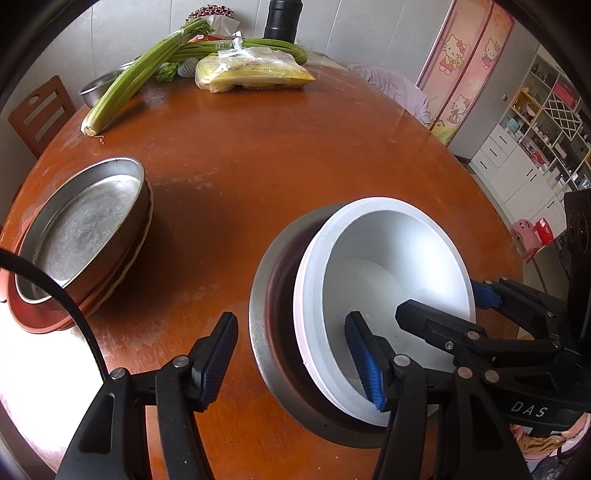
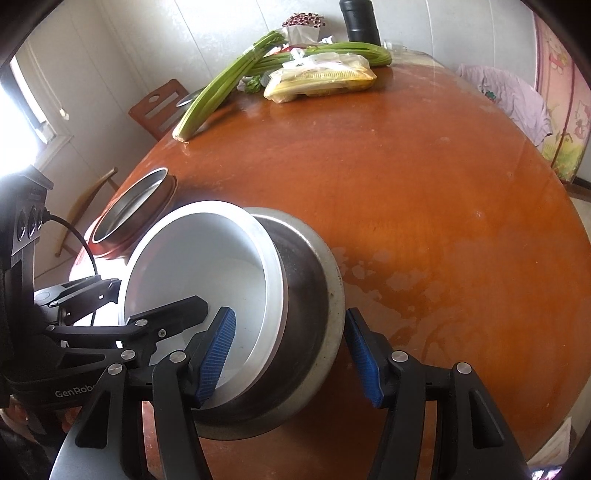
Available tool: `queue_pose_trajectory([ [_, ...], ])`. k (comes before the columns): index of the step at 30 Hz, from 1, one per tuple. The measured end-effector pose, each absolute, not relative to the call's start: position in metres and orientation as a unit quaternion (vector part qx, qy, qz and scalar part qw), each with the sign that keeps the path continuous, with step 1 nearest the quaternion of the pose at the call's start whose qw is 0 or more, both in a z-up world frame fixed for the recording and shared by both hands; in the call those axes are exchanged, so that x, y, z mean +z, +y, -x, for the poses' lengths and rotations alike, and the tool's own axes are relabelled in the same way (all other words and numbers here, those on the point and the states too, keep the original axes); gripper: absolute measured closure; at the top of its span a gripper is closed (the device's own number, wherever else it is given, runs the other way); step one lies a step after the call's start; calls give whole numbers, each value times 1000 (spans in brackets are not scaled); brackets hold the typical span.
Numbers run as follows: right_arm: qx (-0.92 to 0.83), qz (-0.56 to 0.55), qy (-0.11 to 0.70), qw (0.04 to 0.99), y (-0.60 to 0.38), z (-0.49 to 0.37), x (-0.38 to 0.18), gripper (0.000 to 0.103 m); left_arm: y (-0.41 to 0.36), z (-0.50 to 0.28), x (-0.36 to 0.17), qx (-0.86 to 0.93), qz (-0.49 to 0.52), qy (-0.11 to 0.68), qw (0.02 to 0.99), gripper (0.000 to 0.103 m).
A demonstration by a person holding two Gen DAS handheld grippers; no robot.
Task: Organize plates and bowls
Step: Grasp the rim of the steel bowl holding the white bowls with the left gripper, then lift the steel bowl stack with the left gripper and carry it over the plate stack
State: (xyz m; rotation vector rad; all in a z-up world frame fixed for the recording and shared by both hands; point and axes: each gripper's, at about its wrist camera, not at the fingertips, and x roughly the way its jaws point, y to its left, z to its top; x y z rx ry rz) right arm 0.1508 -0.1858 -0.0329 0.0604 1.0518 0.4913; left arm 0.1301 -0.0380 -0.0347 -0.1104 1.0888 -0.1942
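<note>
A white bowl [image 1: 388, 258] [image 2: 199, 266] sits nested in a wide steel bowl [image 1: 258, 332] [image 2: 325, 314] on the brown round table [image 1: 277, 147]; a thin pink rim shows between them. My left gripper [image 1: 291, 315] [image 2: 160, 291] straddles the stack's left rim, open, one pad outside the steel bowl and one inside the white bowl, neither pressing. My right gripper [image 2: 290, 312] [image 1: 439, 295] straddles the right rim the same way, open. To the left stands a steel pan [image 1: 81, 229] [image 2: 129, 210] on top of an orange plate [image 1: 33, 317] and a cream fluted dish [image 1: 136, 243].
At the table's far side lie celery stalks [image 1: 140, 74], a bag of corn [image 1: 255, 72], a small steel bowl [image 1: 99, 86] and a black flask [image 1: 282, 18]. A wooden chair [image 1: 40, 110] stands at the left. A black cable [image 1: 55, 291] hangs over the plate stack.
</note>
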Motion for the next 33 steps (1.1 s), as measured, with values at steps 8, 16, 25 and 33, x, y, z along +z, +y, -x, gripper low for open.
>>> queue_pose_trajectory([
  [8, 242, -42, 495, 834, -189, -151, -35, 43, -40, -129, -35, -100, 59, 515, 849, 50],
  [16, 250, -46, 491, 833, -188, -147, -33, 47, -45, -129, -34, -101, 59, 516, 849, 54],
  [25, 249, -42, 490, 834, -188, -146, -31, 48, -46, -129, -33, -100, 58, 517, 848, 54],
  [33, 254, -40, 485, 836, -183, -145, -24, 47, -41, -128, -24, -96, 58, 510, 853, 54],
])
